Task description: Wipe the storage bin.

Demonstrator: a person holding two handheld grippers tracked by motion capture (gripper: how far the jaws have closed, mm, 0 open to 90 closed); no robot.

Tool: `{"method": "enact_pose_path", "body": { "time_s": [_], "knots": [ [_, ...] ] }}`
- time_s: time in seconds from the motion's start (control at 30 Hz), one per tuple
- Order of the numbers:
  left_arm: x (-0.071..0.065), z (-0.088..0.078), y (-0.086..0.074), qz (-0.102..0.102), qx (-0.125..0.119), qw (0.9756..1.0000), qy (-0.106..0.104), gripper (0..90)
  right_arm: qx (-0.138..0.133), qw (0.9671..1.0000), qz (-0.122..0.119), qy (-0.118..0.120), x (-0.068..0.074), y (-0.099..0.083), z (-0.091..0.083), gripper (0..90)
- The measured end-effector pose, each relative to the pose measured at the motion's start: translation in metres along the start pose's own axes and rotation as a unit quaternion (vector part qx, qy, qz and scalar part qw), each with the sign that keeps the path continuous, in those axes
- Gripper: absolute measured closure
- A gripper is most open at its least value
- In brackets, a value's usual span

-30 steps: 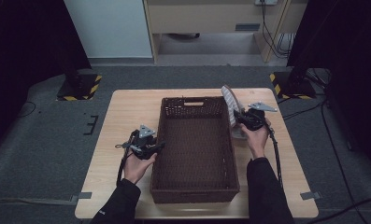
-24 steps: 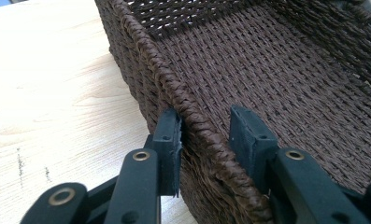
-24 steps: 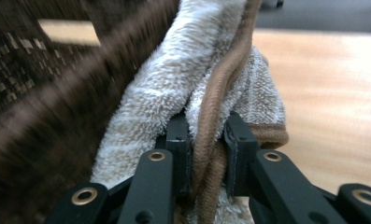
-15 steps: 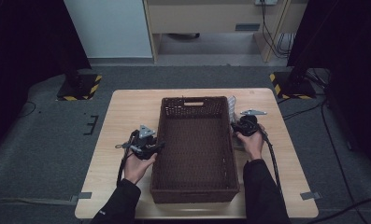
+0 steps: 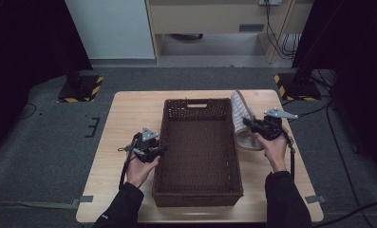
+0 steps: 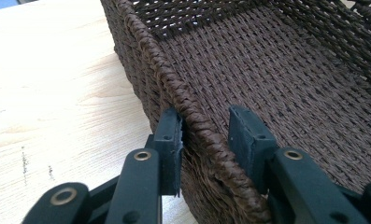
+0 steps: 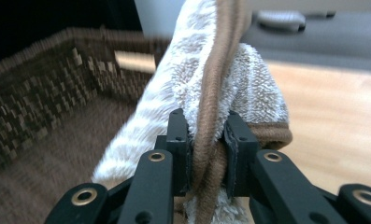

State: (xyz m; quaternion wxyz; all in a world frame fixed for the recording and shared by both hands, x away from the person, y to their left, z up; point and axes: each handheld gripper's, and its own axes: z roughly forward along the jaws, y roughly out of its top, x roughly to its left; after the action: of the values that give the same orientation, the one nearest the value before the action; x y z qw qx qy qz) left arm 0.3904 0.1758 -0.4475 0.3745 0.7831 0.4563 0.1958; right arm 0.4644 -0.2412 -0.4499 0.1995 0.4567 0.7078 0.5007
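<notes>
Light wooden table (image 5: 129, 114) with dark woven basket (image 5: 198, 190) on it

Towel (image 5: 243, 124) – beige-white patterned, brown-edged, bunched, hanging at basket's right rim. Basket (image 5: 198, 192) – dark brown wicker, rectangular, mid-desk.

The right gripper (image 5: 247, 124) has carried the towel (image 5: 242, 119) back outward from the basket (image 5: 198, 195).
</notes>
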Motion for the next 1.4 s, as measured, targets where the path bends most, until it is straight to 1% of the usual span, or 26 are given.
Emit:
{"method": "enact_pose_path", "body": {
  "time_s": [0.03, 0.13, 0.17, 0.2, 0.23, 0.27, 0.3, 0.33, 0.37, 0.47, 0.57, 0.63, 0.67, 0.77, 0.8, 0.87, 0.9, 0.93, 0.97, 1.03, 1.17, 1.27, 1.3, 1.33, 1.37, 1.4],
  "knots": [
    [0.000, 0.000, 0.000, 0.000, 0.000, 1.0000, 0.000, 64.1, 0.000, 1.0000, 0.000, 0.000, 0.000, 0.000, 0.000, 75.7],
    [0.000, 0.000, 0.000, -0.001, -0.001, 1.0000, 0.001, 64.2, 0.036, 0.9993, 0.001, -0.006, 0.002, -0.017, 0.016, 75.7],
    [0.000, 0.000, 0.000, -0.001, -0.001, 1.0000, 0.002, 64.3, 0.053, 0.9985, 0.003, -0.012, 0.002, -0.029, 0.027, 75.8],
    [0.000, 0.000, 0.000, -0.001, -0.001, 1.0000, 0.002, 64.3, 0.053, 0.9985, 0.003, -0.012, 0.002, -0.029, 0.027, 75.8],
    [0.000, 0.000, 0.000, -0.002, -0.001, 1.0000, 0.001, 64.3, 0.077, 0.9968, 0.005, -0.019, 0.002, -0.040, 0.036, 75.8],
    [0.000, 0.000, 0.000, -0.002, -0.001, 1.0000, 0.002, 64.3, 0.091, 0.9956, -0.003, -0.023, 0.002, -0.046, 0.040, 75.8],
    [0.000, 0.000, 0.000, -0.002, -0.001, 1.0000, 0.002, 64.3, 0.091, 0.9956, -0.003, -0.023, 0.002, -0.046, 0.040, 75.8],
    [0.000, 0.000, 0.000, -0.002, -0.001, 1.0000, 0.002, 64.4, 0.103, 0.9943, -0.002, -0.028, 0.003, -0.052, 0.045, 75.8],
    [0.000, 0.000, 0.000, -0.003, -0.001, 1.0000, 0.002, 64.4, 0.105, 0.9939, 0.004, -0.032, 0.002, -0.060, 0.049, 75.8],
    [0.000, 0.000, 0.000, -0.005, -0.002, 1.0000, 0.002, 64.3, 0.106, 0.9938, 0.004, -0.033, 0.002, -0.057, 0.047, 75.7],
    [0.000, 0.000, 0.000, -0.006, -0.002, 1.0000, 0.002, 64.3, 0.092, 0.9952, 0.005, -0.034, 0.001, -0.046, 0.033, 75.7],
    [0.000, 0.000, 0.000, -0.006, -0.001, 1.0000, 0.002, 64.2, 0.066, 0.9973, 0.010, -0.029, -0.002, -0.035, 0.018, 75.7],
    [0.000, 0.000, 0.000, -0.006, -0.001, 1.0000, 0.002, 64.2, 0.046, 0.9985, 0.014, -0.025, -0.003, -0.027, 0.006, 75.7],
    [0.000, 0.000, 0.000, -0.007, -0.002, 1.0000, 0.002, 64.2, 0.004, 0.9997, 0.020, -0.010, -0.001, -0.011, -0.019, 75.7],
    [0.000, 0.000, 0.000, -0.007, -0.002, 1.0000, 0.002, 64.2, -0.015, 0.9995, 0.026, 0.013, 0.002, -0.005, -0.032, 75.7],
    [0.000, 0.000, 0.000, -0.008, -0.002, 1.0000, 0.002, 64.2, -0.017, 0.9995, 0.020, 0.016, 0.005, -0.004, -0.036, 75.7],
    [0.000, 0.000, 0.000, -0.007, -0.001, 1.0000, 0.002, 64.2, -0.013, 0.9995, 0.017, 0.022, 0.008, -0.005, -0.037, 75.7],
    [0.000, 0.000, 0.000, -0.007, -0.001, 1.0000, 0.003, 64.3, 0.008, 0.9995, 0.006, 0.029, 0.014, -0.011, -0.031, 75.7],
    [0.000, 0.000, 0.000, -0.007, -0.001, 1.0000, 0.003, 64.3, 0.008, 0.9995, 0.006, 0.029, 0.014, -0.011, -0.031, 75.7],
    [0.000, 0.000, 0.000, -0.008, -0.002, 1.0000, 0.003, 64.3, 0.027, 0.9993, 0.001, 0.028, 0.018, -0.020, -0.021, 75.8],
    [0.000, 0.001, 0.000, -0.009, -0.002, 1.0000, 0.003, 64.3, 0.054, 0.9983, 0.020, 0.013, 0.018, -0.044, 0.002, 76.0],
    [0.000, 0.001, 0.000, -0.010, -0.003, 0.9999, 0.003, 64.3, 0.077, 0.9969, 0.017, 0.004, 0.017, -0.052, 0.009, 76.0],
    [0.000, 0.001, 0.000, -0.011, -0.003, 0.9999, 0.004, 64.4, 0.102, 0.9948, 0.008, -0.004, 0.018, -0.062, 0.017, 76.0],
    [0.000, 0.001, 0.000, -0.011, -0.003, 0.9999, 0.004, 64.5, 0.102, 0.9948, 0.008, -0.004, 0.018, -0.062, 0.017, 76.0],
    [0.000, 0.001, 0.000, -0.012, -0.003, 0.9999, 0.005, 64.6, 0.114, 0.9933, 0.010, -0.010, 0.018, -0.069, 0.022, 76.0],
    [0.000, 0.001, 0.000, -0.012, -0.003, 0.9999, 0.005, 64.7, 0.112, 0.9936, 0.008, -0.011, 0.017, -0.069, 0.023, 75.9]
  ]
}}
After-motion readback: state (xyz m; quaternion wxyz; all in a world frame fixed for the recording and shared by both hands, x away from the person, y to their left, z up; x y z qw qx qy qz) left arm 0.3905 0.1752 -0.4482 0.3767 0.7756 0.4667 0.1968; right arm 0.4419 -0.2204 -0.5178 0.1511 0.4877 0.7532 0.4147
